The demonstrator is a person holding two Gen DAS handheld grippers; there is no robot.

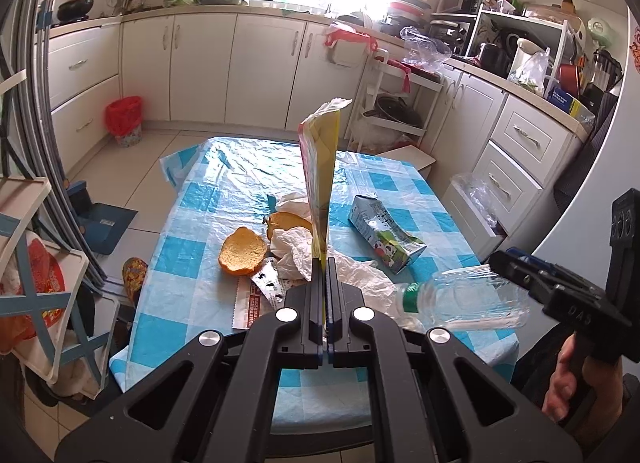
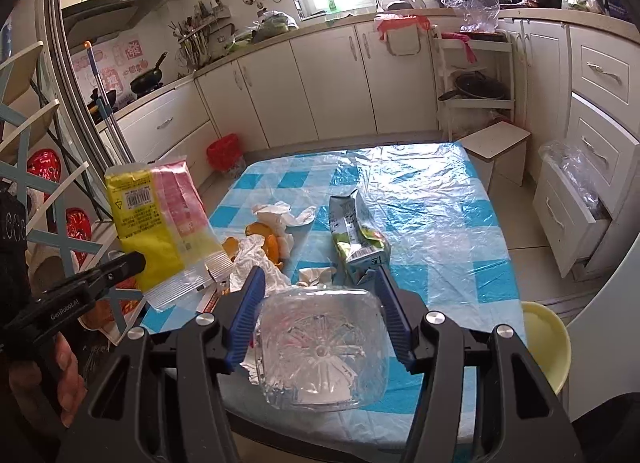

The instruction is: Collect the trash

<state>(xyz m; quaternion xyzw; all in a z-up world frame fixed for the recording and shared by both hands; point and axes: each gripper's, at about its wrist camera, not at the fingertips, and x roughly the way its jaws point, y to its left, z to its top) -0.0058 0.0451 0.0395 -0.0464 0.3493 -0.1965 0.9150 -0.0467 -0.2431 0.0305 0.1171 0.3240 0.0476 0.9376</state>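
The left gripper point(image 1: 324, 263) was clamped tight on a yellow wrapper point(image 1: 320, 167), which stood upright out of its jaws above the near end of the table point(image 1: 192, 199). The right gripper point(image 2: 320, 283) held a clear bottle point(image 2: 320, 347) end-on between its blue pads point(image 2: 248, 303), lifted off the table's near edge, capped end pointing over the table.

On the table's checked cover lay the rest: a milk carton point(image 1: 384, 235) on its side toward the middle, two orange peels point(image 1: 242, 251) to its left, crumpled tissues point(image 1: 292, 247) among them, and a printed packet point(image 1: 256, 303) nearer the edge. A red bin point(image 1: 124, 119) stood on the floor beyond the table's far left corner.
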